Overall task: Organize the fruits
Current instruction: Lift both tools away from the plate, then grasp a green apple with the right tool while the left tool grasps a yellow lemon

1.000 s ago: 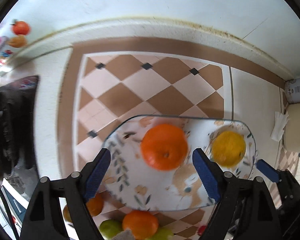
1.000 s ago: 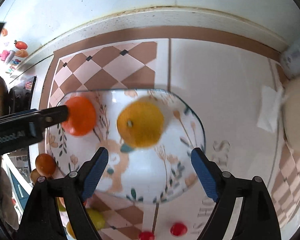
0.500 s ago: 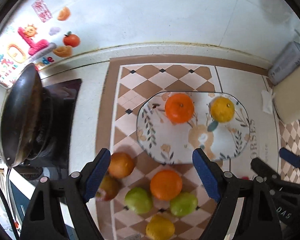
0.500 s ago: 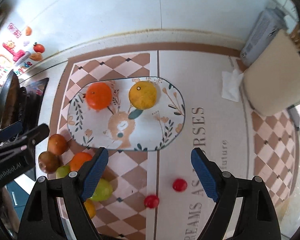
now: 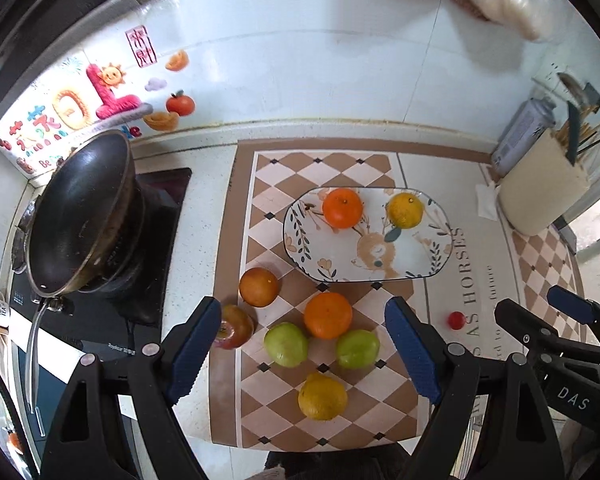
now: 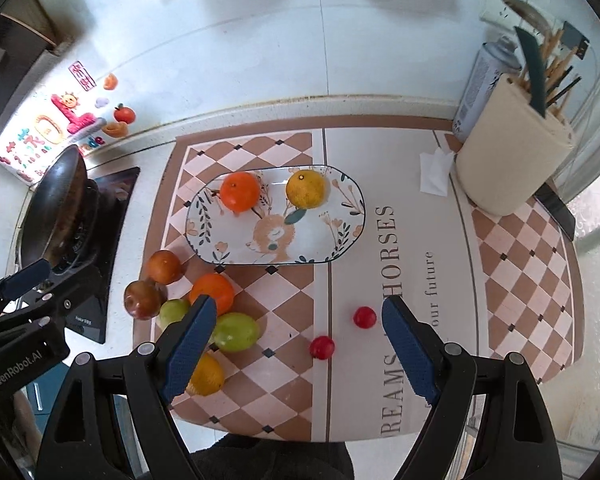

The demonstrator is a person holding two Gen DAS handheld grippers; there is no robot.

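Note:
An oval patterned plate [image 5: 416, 264] [image 6: 332, 236] holds an orange [image 5: 342, 208] [image 6: 239, 191] and a yellow citrus [image 5: 405, 210] [image 6: 305, 189]. In front of it on the mat lie an orange [image 5: 327, 315], two green fruits [image 5: 286, 344] [image 5: 357, 348], a yellow citrus [image 5: 322, 396], a brownish orange [image 5: 259, 286] and a red apple [image 5: 236, 327]. Two small red fruits [image 6: 364, 317] [image 6: 322, 347] lie to the right. My left gripper [image 5: 300, 354] is open and empty above the loose fruit. My right gripper [image 6: 298, 350] is open and empty above the small red fruits.
A black wok [image 5: 80, 216] sits on a stove at the left. A cream utensil holder [image 6: 512, 160], a spray can [image 6: 482, 88] and a tissue [image 6: 434, 170] stand at the back right. The checkered mat [image 6: 520, 260] covers the counter.
Both grippers have pulled back and up from the plate, so the whole counter now shows. The orange and the yellow citrus stay on the plate. Both stay open.

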